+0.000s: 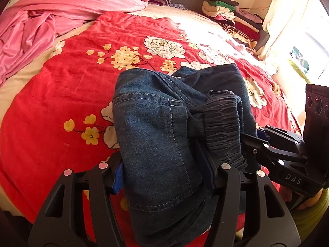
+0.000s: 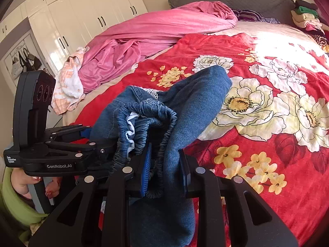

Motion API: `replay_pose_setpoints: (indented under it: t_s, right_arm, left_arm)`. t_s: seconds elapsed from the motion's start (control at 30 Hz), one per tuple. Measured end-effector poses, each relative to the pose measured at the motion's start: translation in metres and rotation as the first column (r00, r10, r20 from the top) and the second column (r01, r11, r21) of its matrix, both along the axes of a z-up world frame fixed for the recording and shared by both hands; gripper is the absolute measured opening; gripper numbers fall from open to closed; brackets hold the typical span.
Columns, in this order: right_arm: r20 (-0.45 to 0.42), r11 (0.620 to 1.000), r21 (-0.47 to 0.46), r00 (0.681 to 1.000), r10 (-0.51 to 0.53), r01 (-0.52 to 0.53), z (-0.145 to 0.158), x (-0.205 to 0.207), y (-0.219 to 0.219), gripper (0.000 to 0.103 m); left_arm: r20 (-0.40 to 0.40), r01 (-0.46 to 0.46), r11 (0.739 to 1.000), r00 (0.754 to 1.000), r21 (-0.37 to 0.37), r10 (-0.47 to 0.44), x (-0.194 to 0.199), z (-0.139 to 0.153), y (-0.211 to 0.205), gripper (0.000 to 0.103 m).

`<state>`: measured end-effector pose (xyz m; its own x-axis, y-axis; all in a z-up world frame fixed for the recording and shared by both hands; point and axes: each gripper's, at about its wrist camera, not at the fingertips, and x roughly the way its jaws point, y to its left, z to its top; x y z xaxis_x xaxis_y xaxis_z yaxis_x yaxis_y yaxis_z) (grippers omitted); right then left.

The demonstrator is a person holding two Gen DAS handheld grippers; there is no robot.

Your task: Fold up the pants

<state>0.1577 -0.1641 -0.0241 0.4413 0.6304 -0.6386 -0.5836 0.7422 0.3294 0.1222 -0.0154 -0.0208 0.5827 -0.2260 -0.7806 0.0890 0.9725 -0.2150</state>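
Blue denim pants (image 1: 156, 127) with a gathered elastic waistband (image 1: 224, 121) hang bunched over both grippers above the bed. My left gripper (image 1: 164, 175) is shut on a thick fold of the pants. In the right wrist view my right gripper (image 2: 166, 168) is shut on the pants (image 2: 185, 111) at the waistband (image 2: 148, 127). The two grippers sit side by side, close together: the right one shows in the left wrist view (image 1: 275, 150), and the left one in the right wrist view (image 2: 67, 144). Cloth hides most of the fingertips.
A red floral blanket (image 1: 72, 94) covers the bed. A crumpled pink sheet (image 1: 41, 20) lies at the far left, with a peach towel (image 2: 67, 82) beside it. Stacked folded clothes (image 1: 232, 18) sit at the far right by a bright window. White wardrobes (image 2: 82, 16) stand left.
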Motion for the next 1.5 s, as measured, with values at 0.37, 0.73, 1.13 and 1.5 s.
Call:
replay_pose_setpoints:
  t_s: [0.37, 0.73, 1.13, 1.5]
  right_arm:
    - [0.038, 1.000, 0.001, 0.999, 0.009, -0.009, 0.016, -0.008, 0.003, 0.023]
    - [0.072, 1.000, 0.006, 0.997, 0.017, -0.018, 0.033, -0.014, 0.008, 0.023]
    - [0.082, 1.000, -0.008, 0.996, 0.027, -0.027, 0.041, -0.004, 0.019, 0.022]
    - [0.083, 1.000, -0.018, 0.996, 0.023, -0.022, 0.045, 0.020, 0.030, 0.023]
  left_arm:
    - [0.023, 0.005, 1.000, 1.000, 0.006, -0.006, -0.005, 0.012, -0.002, 0.050]
    - [0.061, -0.004, 1.000, 0.998, 0.001, 0.003, -0.007, 0.029, 0.003, 0.050]
    - [0.079, -0.010, 1.000, 0.997, 0.011, 0.009, -0.003, 0.039, 0.010, 0.050]
    - [0.090, -0.011, 1.000, 0.996, 0.010, 0.010, 0.020, 0.043, 0.020, 0.050]
